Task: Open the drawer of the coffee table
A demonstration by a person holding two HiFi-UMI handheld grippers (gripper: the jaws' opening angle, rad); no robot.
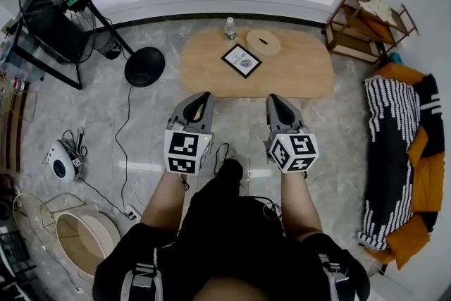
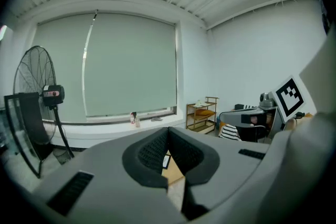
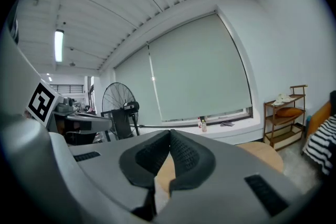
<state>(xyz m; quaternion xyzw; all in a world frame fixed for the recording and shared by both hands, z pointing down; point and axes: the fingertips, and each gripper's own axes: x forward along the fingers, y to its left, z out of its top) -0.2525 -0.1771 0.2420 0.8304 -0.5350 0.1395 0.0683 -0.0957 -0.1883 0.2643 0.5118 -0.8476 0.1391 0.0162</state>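
- The oval wooden coffee table [image 1: 296, 74] is standing at 12 o'clock from us in the head view, ahead of both grippers and apart from them. Seen from above, it is showing only its top, so we cannot make out the drawer.
- A striped blanket [image 1: 391, 144] is lying over orange cushions at 3 o'clock.
- A black standing fan [image 1: 49, 3] is leaning at 10 o'clock, beside the window ledge.
- A small wooden shelf rack [image 1: 366, 25] is sitting at 2 o'clock, in the corner.
- We are holding the left gripper [image 1: 201, 96] at 11 o'clock, pointing toward the table's near edge. Its jaws are pressing together with nothing between them.
- We are holding the right gripper [image 1: 276, 99] at 1 o'clock, level with the left one. It is clenched too and gripping nothing.
- A dark-framed card [image 1: 242, 60] is lying on the tabletop, toward its left half.
- A round wooden disc [image 1: 263, 43] is resting just beside the card, at the card's 1 o'clock.
- A small clear bottle [image 1: 230, 28] is standing at the table's far edge, at 11 o'clock from the card.
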